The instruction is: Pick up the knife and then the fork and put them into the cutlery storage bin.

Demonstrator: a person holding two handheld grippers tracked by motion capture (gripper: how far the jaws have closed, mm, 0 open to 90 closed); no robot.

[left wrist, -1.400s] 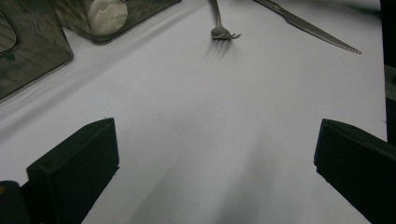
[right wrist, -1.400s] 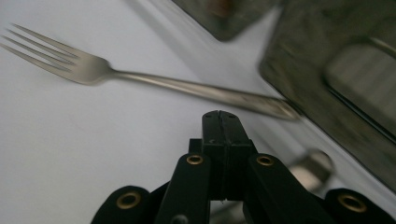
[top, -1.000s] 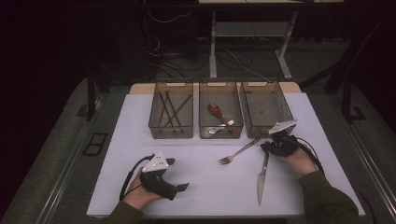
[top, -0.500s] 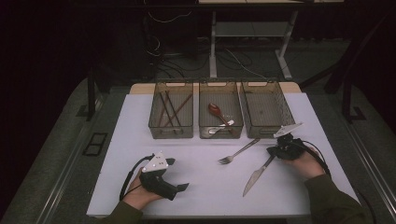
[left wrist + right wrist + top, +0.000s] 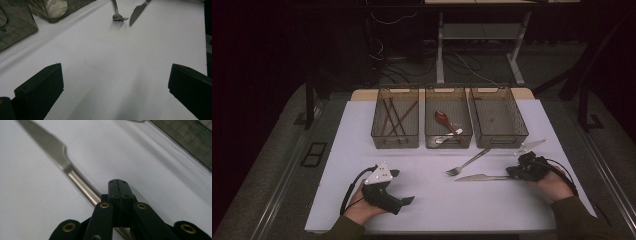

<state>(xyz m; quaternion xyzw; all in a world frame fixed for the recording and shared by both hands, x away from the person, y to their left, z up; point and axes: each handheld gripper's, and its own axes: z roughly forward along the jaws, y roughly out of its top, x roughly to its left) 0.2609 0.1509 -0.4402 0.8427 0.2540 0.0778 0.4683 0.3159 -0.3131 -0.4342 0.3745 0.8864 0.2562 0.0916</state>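
A steel table knife lies flat on the white table top, blade pointing left, just below a fork. My right gripper is at the knife's handle end. In the right gripper view its jaws are shut against each other with nothing between the tips, and the knife runs underneath them. My left gripper rests near the front left, held in a hand, its jaws wide open over bare table. The fork and knife tip lie far ahead of it.
Three clear bins stand in a row at the back: the left bin holds chopsticks, the middle bin a red spoon and a white one, the right bin nothing visible. A small white triangle lies near the right bin.
The knife has swung from pointing toward the front edge to lying sideways, blade to the left. My right hand has shifted right and a little nearer. The left gripper has stayed put.
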